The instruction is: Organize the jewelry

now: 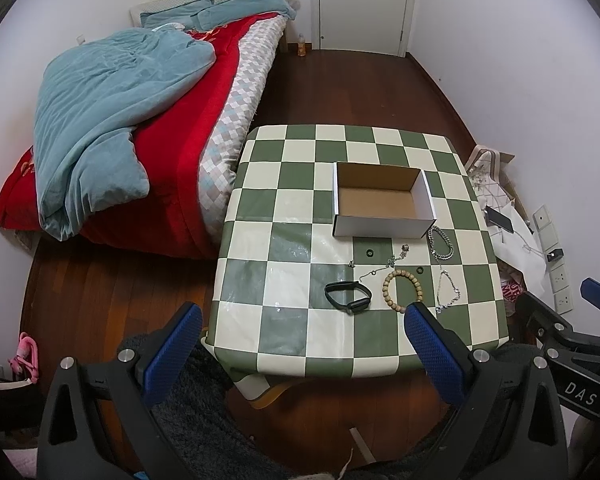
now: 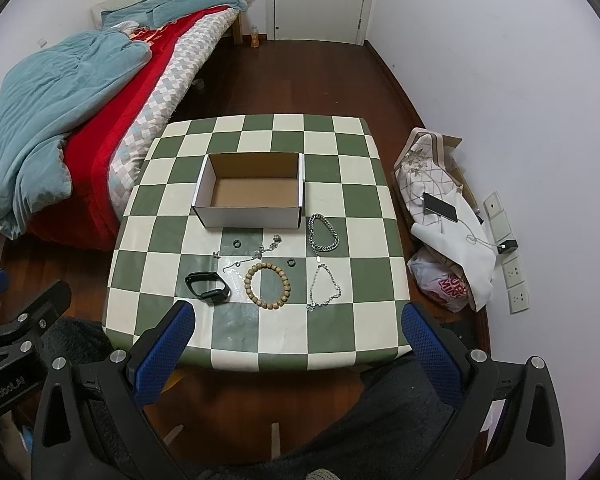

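An open, empty white cardboard box stands mid-table on the green-and-cream checked cloth. In front of it lie a black smart band, a wooden bead bracelet, a thick silver chain, a thin silver chain, a fine necklace with a pendant and two small dark rings. My left gripper and right gripper hover open above the table's near edge, holding nothing.
A bed with a red cover and blue duvet flanks the table's left. Bags, a phone and a cable lie on the floor at the right by wall sockets. A closed door is at the back.
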`<state>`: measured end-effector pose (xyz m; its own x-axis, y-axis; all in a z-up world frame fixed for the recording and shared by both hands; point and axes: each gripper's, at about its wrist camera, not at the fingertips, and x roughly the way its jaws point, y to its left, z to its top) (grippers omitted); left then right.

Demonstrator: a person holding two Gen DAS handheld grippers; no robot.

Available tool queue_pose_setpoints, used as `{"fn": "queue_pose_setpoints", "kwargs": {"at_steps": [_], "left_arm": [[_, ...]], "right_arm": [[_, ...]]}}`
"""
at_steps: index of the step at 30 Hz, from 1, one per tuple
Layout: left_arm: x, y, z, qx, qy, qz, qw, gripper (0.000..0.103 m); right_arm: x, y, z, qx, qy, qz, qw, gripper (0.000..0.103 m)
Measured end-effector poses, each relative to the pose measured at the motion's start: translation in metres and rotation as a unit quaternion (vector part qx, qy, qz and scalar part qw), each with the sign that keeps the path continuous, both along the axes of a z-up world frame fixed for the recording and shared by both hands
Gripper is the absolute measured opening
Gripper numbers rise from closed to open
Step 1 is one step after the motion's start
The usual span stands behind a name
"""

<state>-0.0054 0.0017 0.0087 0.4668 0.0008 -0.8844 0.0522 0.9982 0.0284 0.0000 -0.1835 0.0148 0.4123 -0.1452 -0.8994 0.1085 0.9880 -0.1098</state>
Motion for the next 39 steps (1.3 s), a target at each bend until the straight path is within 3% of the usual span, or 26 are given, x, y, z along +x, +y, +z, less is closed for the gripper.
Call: {"fn": "queue_pose_setpoints", "kwargs": {"at_steps": [32, 39], "left_arm": [[0.002, -0.007, 0.004, -0.003, -0.004, -0.001, 1.0, 0.103], [0.01, -0.022, 0.008, -0.002, -0.004, -0.002, 1.0, 0.103]], "right_arm": [[-0.001, 0.001, 0.004, -0.003, -0.004, 0.002, 1.0, 0.103], [-0.001, 0.002, 0.02, -0.002, -0.005, 0.005, 1.0, 0.103]]}}
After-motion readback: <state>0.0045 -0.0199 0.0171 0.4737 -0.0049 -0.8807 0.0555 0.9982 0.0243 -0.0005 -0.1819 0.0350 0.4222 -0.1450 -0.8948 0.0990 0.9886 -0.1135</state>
